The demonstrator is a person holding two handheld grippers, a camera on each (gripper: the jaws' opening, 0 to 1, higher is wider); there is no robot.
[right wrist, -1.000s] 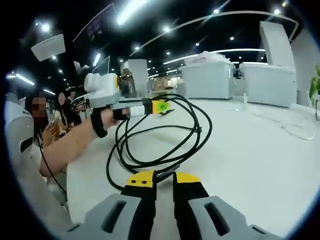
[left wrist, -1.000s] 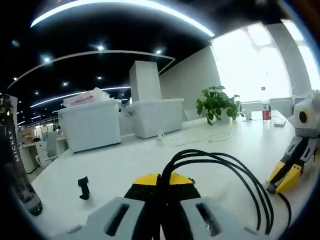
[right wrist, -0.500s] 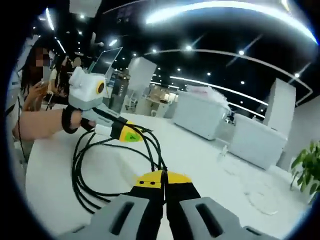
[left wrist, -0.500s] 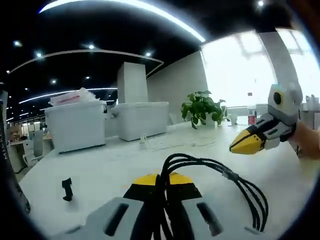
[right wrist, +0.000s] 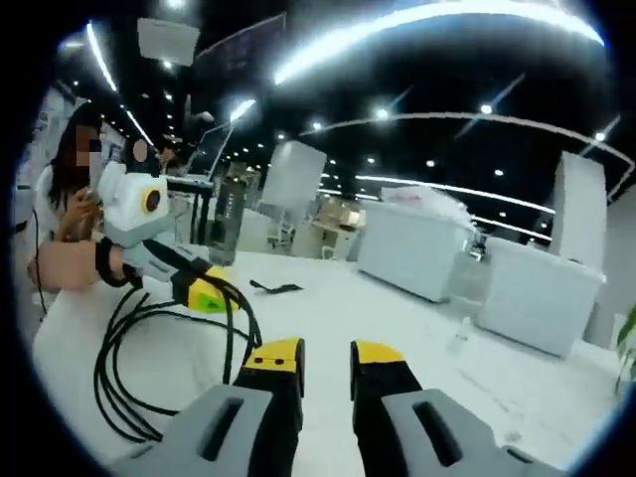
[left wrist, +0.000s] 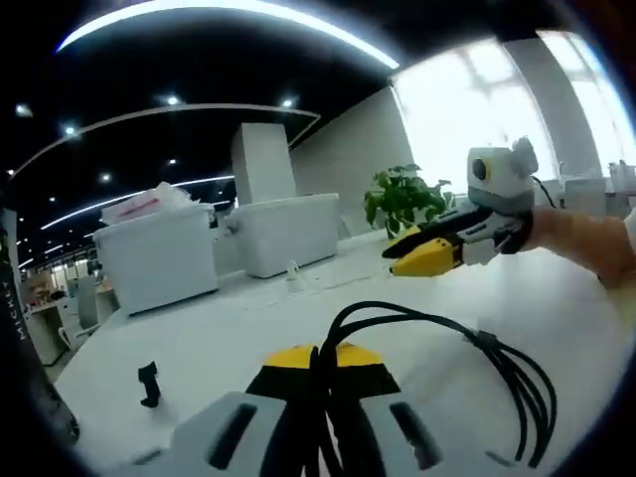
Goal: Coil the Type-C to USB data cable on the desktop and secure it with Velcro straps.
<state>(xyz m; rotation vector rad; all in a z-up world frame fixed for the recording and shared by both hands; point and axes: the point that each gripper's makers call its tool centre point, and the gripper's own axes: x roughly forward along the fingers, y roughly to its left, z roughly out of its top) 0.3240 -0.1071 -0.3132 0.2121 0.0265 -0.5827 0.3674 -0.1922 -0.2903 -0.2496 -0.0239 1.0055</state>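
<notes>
My left gripper (left wrist: 320, 356) is shut on a black data cable (left wrist: 502, 366), gathered into several loops that hang to the right over the white table. The right gripper view shows the left gripper (right wrist: 204, 291) from the side, with the cable coil (right wrist: 124, 348) drooping below it onto the table. My right gripper (right wrist: 326, 356) is open with nothing between its jaws, and it sits apart from the coil. In the left gripper view, the right gripper (left wrist: 422, 256) hovers above the table beyond the loops. A small black Velcro strap (left wrist: 149, 383) (right wrist: 273, 288) lies on the table.
Two white storage bins (left wrist: 159, 256) (left wrist: 293, 231) stand at the back of the table (left wrist: 248, 328), with a potted plant (left wrist: 397, 199) to their right. A thin white cable (left wrist: 318, 283) lies near the bins. A dark bottle (left wrist: 20, 328) stands at the left edge. A person sits behind the left gripper's hand (right wrist: 70, 263).
My right gripper was shut at the coil half a second ago; now it is open and has drawn away from it. My left gripper keeps its hold on the cable.
</notes>
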